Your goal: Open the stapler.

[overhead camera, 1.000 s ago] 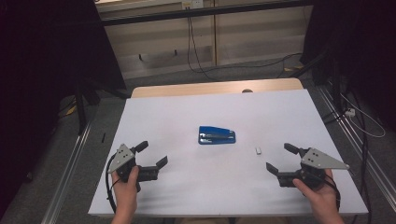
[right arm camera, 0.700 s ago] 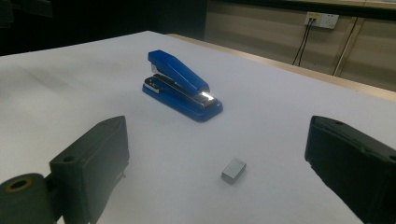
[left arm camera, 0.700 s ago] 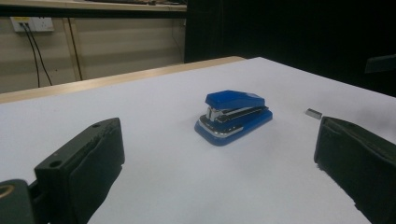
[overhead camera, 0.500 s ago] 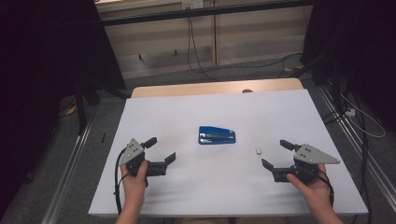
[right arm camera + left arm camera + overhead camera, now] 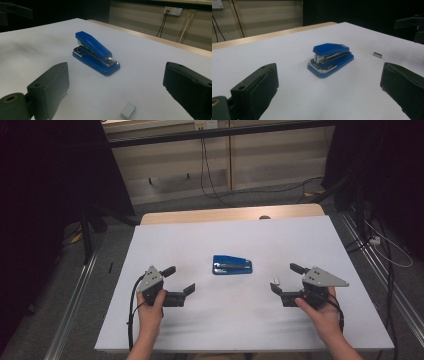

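A small blue stapler (image 5: 232, 265) lies flat at the middle of the white table top (image 5: 250, 235); it also sits ahead of the jaws as the stapler (image 5: 330, 59) and the stapler (image 5: 95, 53). A small grey block of staples (image 5: 276, 281) rests to its right, seen again as the staples (image 5: 377, 55) and the staples (image 5: 128, 110). My left gripper (image 5: 179, 280) stands open, left of the stapler and aimed at it. My right gripper (image 5: 286, 278) is open too, its jaws on either side of the staples and apart from them.
The table's wooden far edge (image 5: 230, 214) borders a dark floor with cables (image 5: 210, 180). A metal rail (image 5: 75, 295) runs along the left side and another (image 5: 390, 285) along the right. Bare white surface surrounds the stapler.
Both grippers have moved inward toward the stapler. The left one slid right, the right one slid left up to the staples. The stapler and staples have stayed put.
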A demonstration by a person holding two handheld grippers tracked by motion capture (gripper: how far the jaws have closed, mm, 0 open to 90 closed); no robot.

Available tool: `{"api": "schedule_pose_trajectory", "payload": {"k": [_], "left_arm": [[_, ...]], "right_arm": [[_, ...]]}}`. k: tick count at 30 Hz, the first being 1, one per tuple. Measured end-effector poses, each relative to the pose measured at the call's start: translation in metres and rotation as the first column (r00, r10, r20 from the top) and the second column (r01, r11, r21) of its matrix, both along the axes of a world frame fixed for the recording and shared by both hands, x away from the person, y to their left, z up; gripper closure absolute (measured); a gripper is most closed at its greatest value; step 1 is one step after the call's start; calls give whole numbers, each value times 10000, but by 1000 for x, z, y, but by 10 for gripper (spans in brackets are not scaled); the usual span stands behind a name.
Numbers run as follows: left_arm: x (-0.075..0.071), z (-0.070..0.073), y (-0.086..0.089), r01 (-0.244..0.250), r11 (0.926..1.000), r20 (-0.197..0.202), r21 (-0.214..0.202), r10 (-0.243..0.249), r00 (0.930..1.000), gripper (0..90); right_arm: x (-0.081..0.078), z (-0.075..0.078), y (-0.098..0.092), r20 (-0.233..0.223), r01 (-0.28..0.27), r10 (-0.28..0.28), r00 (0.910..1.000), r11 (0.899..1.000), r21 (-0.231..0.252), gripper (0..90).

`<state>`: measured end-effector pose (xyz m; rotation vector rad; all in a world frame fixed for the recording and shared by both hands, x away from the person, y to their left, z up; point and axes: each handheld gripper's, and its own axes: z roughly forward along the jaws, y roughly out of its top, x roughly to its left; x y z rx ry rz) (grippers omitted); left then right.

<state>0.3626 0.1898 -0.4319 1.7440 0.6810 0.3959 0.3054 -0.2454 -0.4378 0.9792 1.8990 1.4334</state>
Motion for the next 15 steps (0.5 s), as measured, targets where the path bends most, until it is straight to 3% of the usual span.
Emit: {"api": "schedule_pose_trajectory", "payload": {"k": [15], "left_arm": [[18, -3, -17, 87, 9999, -142, 150, -84, 9999, 19]], "right_arm": [[19, 2, 13, -73, -172, 172, 9998, 9998, 92, 65]]}}
